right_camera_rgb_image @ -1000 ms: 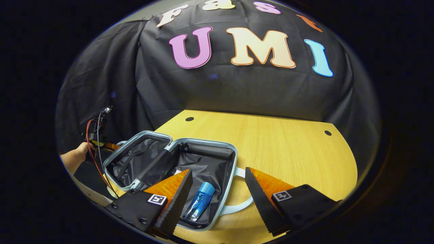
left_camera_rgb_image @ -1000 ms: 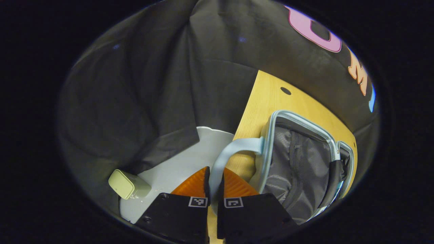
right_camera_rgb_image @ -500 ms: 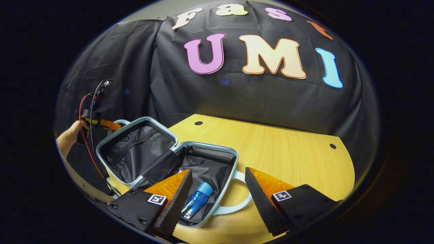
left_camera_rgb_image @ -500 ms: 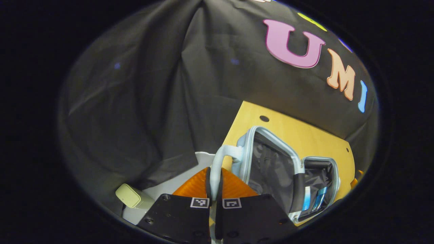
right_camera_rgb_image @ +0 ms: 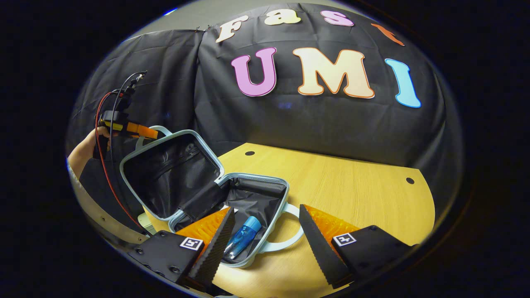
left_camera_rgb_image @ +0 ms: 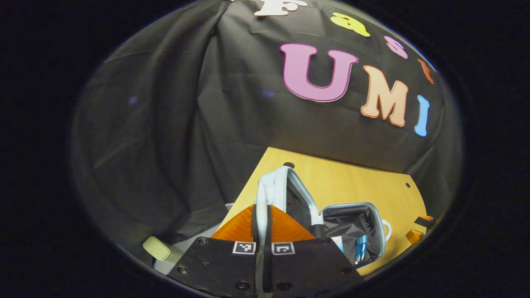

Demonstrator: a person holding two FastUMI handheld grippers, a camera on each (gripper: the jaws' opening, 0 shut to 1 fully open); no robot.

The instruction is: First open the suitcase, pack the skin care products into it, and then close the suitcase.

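A pale blue suitcase lies open on the wooden table [right_camera_rgb_image: 352, 186]. Its base [right_camera_rgb_image: 258, 191] rests flat and holds a blue bottle [right_camera_rgb_image: 244, 235]. The lid [right_camera_rgb_image: 165, 178] stands tilted up, roughly half raised. My left gripper [left_camera_rgb_image: 261, 209] is shut on the lid's handle [left_camera_rgb_image: 261, 191]; in the right gripper view that same gripper [right_camera_rgb_image: 143, 131] sits at the lid's top edge. In the left gripper view the base [left_camera_rgb_image: 352, 217] shows blue bottles [left_camera_rgb_image: 361, 247] inside. My right gripper [right_camera_rgb_image: 266, 209] hangs open just above the base's handle [right_camera_rgb_image: 285, 240], touching nothing.
A pale green box [left_camera_rgb_image: 159, 249] lies on a white surface beyond the table's left edge. A person's hand [right_camera_rgb_image: 85, 147] holds the left gripper, with red and black cables trailing from it. The table's right half is bare wood with small round holes.
My left gripper has lifted the lid by its handle, from lying almost flat to half raised. The right gripper has stayed open over the base.
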